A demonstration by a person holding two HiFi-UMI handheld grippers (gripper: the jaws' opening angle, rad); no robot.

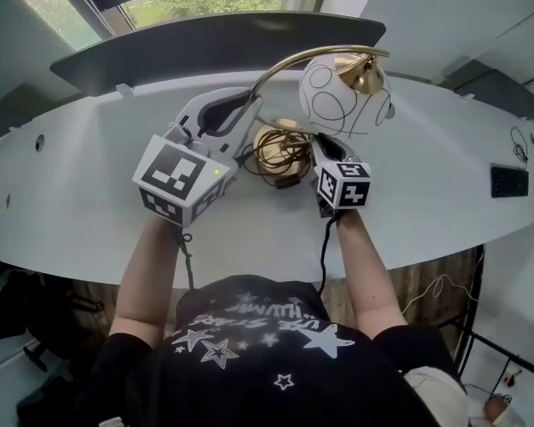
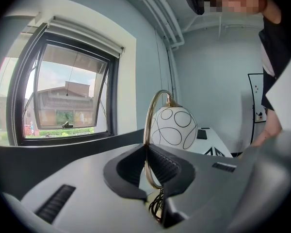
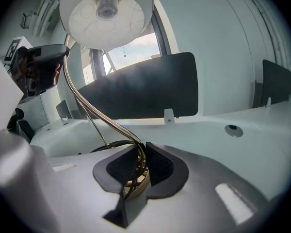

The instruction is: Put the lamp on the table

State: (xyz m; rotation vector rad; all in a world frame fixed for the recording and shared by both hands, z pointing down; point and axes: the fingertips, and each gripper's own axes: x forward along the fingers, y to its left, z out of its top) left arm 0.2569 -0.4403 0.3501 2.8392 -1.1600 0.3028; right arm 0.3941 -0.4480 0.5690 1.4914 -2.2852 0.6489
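The lamp has a white globe shade (image 1: 343, 96) with black rings, a curved brass stem (image 1: 280, 68) and a round brass base (image 1: 280, 149) with its dark cord coiled on it. The base rests on the white table (image 1: 71, 194). My left gripper (image 1: 249, 105) is shut on the stem (image 2: 148, 130), with the shade (image 2: 177, 127) beyond its jaws. My right gripper (image 1: 325, 145) is shut on the rim of the base (image 3: 136, 181), just right of the coil. In the right gripper view the stem (image 3: 87, 101) rises left to the shade (image 3: 106, 13) overhead.
A dark curved screen (image 1: 222, 43) stands along the table's far edge, below a window. A black keypad-like thing (image 1: 509, 181) lies at the far right of the table. Two cables hang down from the grippers over the near edge.
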